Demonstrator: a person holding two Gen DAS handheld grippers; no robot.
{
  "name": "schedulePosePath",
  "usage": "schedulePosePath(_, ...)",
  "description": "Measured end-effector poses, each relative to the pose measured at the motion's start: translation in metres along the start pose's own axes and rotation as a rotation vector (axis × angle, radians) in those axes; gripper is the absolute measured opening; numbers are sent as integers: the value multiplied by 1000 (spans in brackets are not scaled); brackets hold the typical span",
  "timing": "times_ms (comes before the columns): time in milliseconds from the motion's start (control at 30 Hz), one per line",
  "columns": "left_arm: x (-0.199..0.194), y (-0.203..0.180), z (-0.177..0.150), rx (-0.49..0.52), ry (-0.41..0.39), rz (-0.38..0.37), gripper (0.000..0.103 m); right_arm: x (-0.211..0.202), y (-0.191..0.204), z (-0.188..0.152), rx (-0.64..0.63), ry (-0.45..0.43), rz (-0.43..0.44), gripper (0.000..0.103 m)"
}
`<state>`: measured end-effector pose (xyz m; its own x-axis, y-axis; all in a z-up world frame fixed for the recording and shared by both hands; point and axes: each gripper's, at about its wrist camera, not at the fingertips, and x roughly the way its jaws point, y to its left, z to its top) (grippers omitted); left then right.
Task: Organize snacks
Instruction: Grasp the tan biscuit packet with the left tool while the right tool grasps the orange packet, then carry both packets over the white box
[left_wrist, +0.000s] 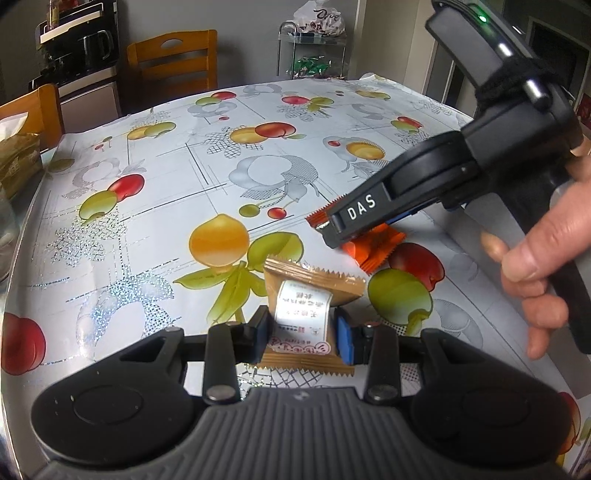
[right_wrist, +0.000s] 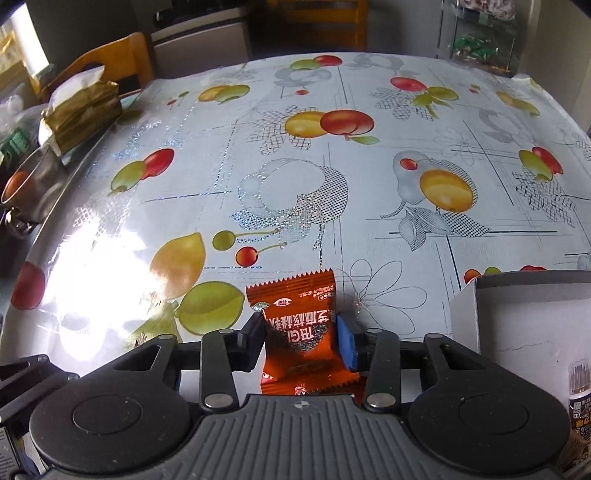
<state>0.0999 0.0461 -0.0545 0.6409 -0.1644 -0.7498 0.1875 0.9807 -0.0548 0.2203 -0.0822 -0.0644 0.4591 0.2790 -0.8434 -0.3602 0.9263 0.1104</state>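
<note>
1. Your right gripper (right_wrist: 301, 334) has the orange snack packet (right_wrist: 295, 314) between its fingers. The black finger (right_wrist: 251, 341) is on the packet's left edge and the blue-padded finger (right_wrist: 347, 343) is on its right edge. The fingers stand at a narrow gap, and the wrapper looks pinched in at the sides, so I judge it gripped.

2. The packet's long axis runs straight ahead, away from the fingers. Its serrated far end sticks out past the fingertips and its near end is tucked back toward the gripper body. It seems to rest on the counter (right_wrist: 332, 166), though the view from above leaves that unsure.

3. Your left gripper (left_wrist: 301, 332) is narrowly closed on the tan snack packet (left_wrist: 306, 314), one finger on each long side, its length also pointing ahead of the fingers.

4. The white box (right_wrist: 517, 317) lies just to the right of your right fingers, nearer that hand than the left. If that is where snacks go, the orange packet has the short sideways trip, and your right hand (left_wrist: 535, 266) is the one placed for it.
</note>
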Motion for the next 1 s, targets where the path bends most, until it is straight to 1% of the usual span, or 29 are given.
schedulePosePath(133, -1, -3, 1, -2, -4, 3, 35, -3, -3, -1, 4, 6, 11, 39)
schedulePosePath(267, -3, -6, 3, 6, -10, 6, 35, -8, -7, -4, 15, 1, 23, 39)
schedulePosePath(667, -9, -25, 12, 27, -19, 36, 35, -48, -17, -5, 25, -65, 68, 39)
schedulePosePath(1000, -15, -40, 20, 37, -22, 68, 35, -74, -31, -10, 31, -113, 77, 39)
